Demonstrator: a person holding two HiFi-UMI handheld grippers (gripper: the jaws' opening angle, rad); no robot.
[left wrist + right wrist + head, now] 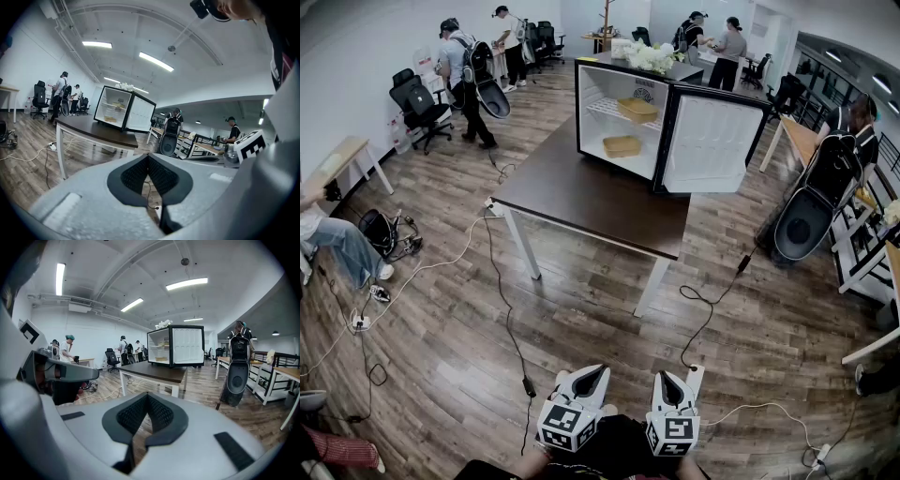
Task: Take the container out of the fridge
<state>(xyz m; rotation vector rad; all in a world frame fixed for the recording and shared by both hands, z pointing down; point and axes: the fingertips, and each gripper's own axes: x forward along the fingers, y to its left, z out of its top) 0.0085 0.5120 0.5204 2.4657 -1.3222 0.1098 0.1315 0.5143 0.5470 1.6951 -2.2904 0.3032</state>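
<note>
Wood-plank floor (441,375) throughout an open office, crossed by black cables (502,300).

Left gripper (596,373): at the bottom edge of the head view. Jaws fully together, nothing between the pads. Aimed forward and slightly downward. Fitted with a marker cube (567,424) at the rear.

Right gripper (666,375): just beside the left gripper, on its right side. Jaws likewise pressed together, nothing clamped. Aimed forward and slightly downward. Fitted with a second marker cube (673,433).

Dark-topped table (581,192) on white legs: ahead of both grippers and well apart from them, with open floor between.

Mini fridge (675,71): black cabinet on the far end of the table, straight ahead of the gripper pair and well beyond the jaw tips. Fridge door (710,142): swung fully open, standing at the right side of the cabinet as seen from the grippers. White interior turned toward the grippers.

Upper container (637,110): tan, shallow, resting on the wire shelf inside the fridge.

Lower container (622,145): tan, resting on the fridge floor beneath that shelf.

Both containers inside the fridge, far ahead of the closed jaws, touched by neither gripper.

White flowers (649,56): on top of the fridge.

Office chair (420,105): far ahead, well to the left of the left gripper, near several standing people (464,75).
</note>
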